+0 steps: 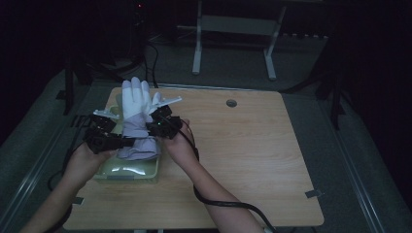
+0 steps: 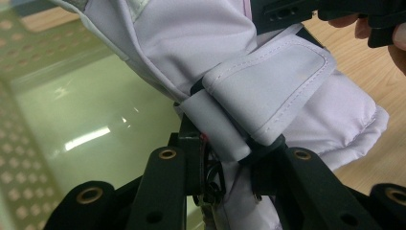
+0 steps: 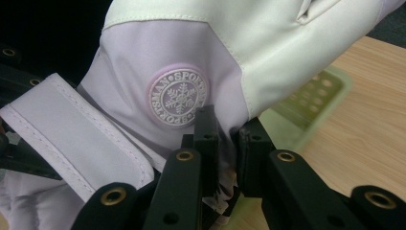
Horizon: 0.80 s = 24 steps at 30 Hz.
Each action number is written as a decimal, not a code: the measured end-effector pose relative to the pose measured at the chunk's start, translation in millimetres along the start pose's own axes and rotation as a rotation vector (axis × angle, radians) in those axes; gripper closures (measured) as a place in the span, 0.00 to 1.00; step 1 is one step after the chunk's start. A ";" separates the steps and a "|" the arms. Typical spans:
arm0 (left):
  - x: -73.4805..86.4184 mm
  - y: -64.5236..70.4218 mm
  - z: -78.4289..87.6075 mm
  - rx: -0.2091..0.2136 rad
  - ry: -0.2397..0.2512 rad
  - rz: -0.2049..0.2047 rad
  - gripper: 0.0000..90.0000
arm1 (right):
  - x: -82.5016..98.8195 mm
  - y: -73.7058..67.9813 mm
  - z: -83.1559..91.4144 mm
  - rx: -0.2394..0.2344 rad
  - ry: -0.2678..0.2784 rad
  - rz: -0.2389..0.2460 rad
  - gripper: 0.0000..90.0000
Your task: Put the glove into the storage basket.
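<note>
Left of centre in the high view, the glove [image 1: 137, 116] hangs above the green tray [image 1: 127, 171], fingers pointing to the top of the frame and cuff toward the person. The left gripper [image 1: 115, 141] pinches the cuff strap [image 2: 268, 91] between closed jaws; in its own view the strap fold sits right at the pads. The right gripper [image 1: 154, 122] is clamped on the glove's side just below the round snowflake badge [image 3: 179, 98].

Both grips look shallow, catching only fabric edges. If the hands pull apart or move unevenly, the strap could peel open or slide out of the left jaws, and the glove would swing from one pinch and may drop half outside the tray. The padded cuff could also snag on the tray wall if lowered at a tilt.

Room is tight at the left: the tray lies near the table [image 1: 252, 145] edge there. To the right the wood is open and bare.
</note>
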<state>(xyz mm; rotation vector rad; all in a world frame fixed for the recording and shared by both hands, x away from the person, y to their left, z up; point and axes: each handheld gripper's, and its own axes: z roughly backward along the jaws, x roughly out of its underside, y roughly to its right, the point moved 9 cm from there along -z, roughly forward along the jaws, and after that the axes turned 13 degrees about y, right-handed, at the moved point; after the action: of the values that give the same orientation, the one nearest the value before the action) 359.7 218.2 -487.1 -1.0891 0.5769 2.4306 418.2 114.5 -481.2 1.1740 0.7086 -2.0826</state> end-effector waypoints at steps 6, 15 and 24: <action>16.6 -22.8 5.4 0.011 -0.031 0.014 0.80 | 5.7 -16.8 -23.6 -0.015 -0.019 -0.005 0.90; 55.6 -40.7 -19.8 0.060 -0.109 0.070 0.80 | 45.4 -19.1 -55.6 -0.010 -0.126 -0.012 0.90; 75.6 -48.3 -38.8 0.048 -0.142 0.130 0.79 | 68.9 -15.2 -72.4 0.019 -0.215 0.009 0.90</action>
<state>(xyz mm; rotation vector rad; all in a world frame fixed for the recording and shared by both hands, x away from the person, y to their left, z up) 362.1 252.9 -578.5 -0.8763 0.6747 2.5651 418.2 157.7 -572.7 0.9429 0.5821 -2.1716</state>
